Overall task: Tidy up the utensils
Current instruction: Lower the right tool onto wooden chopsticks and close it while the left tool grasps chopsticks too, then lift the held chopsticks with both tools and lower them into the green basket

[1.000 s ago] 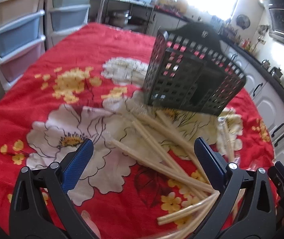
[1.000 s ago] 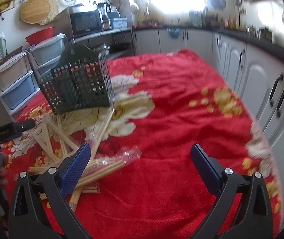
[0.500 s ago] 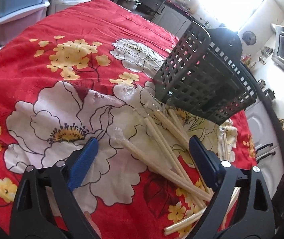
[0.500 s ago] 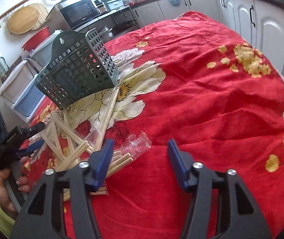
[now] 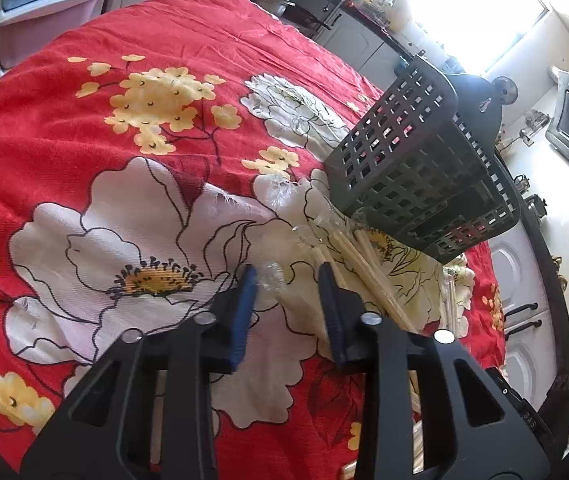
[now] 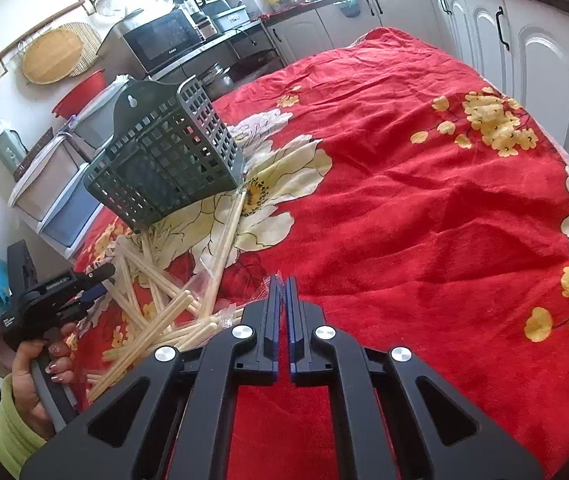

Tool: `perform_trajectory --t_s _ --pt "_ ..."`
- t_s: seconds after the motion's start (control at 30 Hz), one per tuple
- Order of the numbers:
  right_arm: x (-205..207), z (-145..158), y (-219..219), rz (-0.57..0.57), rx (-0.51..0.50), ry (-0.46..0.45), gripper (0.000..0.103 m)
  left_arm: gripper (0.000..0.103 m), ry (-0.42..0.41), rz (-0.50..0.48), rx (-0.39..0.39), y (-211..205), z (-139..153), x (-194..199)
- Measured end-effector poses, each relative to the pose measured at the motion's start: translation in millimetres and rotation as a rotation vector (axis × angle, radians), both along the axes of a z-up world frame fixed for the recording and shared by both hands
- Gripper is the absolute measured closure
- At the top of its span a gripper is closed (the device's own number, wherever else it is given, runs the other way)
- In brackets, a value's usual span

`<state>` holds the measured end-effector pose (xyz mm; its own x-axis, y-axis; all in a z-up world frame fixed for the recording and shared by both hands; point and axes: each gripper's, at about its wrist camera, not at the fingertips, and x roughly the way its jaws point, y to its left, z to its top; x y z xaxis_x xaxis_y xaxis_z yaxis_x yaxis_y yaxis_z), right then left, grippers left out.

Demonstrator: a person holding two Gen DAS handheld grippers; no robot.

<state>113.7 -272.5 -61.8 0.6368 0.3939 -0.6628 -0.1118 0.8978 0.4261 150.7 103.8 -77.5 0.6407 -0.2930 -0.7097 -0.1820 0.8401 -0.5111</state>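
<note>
- Left wrist view: your left hand-held gripper [image 5: 286, 280] has narrowed from wide apart a second ago to partly closed, its fingers either side of a clear wrapper end [image 5: 270, 272]; nothing is clamped yet.
- Right hand-held gripper [image 6: 282, 284] has gone from wide apart to nearly together, holding nothing.
- That suggests the first pick falls to your left side.
- Chopsticks [image 6: 156, 312] lie scattered and crossed on the desk [image 6: 424, 208], pale, some in clear sleeves, just beside the dark slotted basket [image 6: 164, 160], which looks empty.
</note>
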Motion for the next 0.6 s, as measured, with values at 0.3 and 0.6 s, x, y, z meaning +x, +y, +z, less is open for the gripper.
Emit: perform_trajectory --t_s 0.3,0.6 --pt "-7.9 16.2 -9.3 -0.02 -0.029 -0.054 0.101 0.099 -0.027 -0.023 -0.042 8.8 3.5 0.5" --pt "-8.0 62.1 -7.5 0.019 -0.061 -0.174 0.102 0.1 -0.138 -0.007 -0.024 20.7 44.7 -9.7"
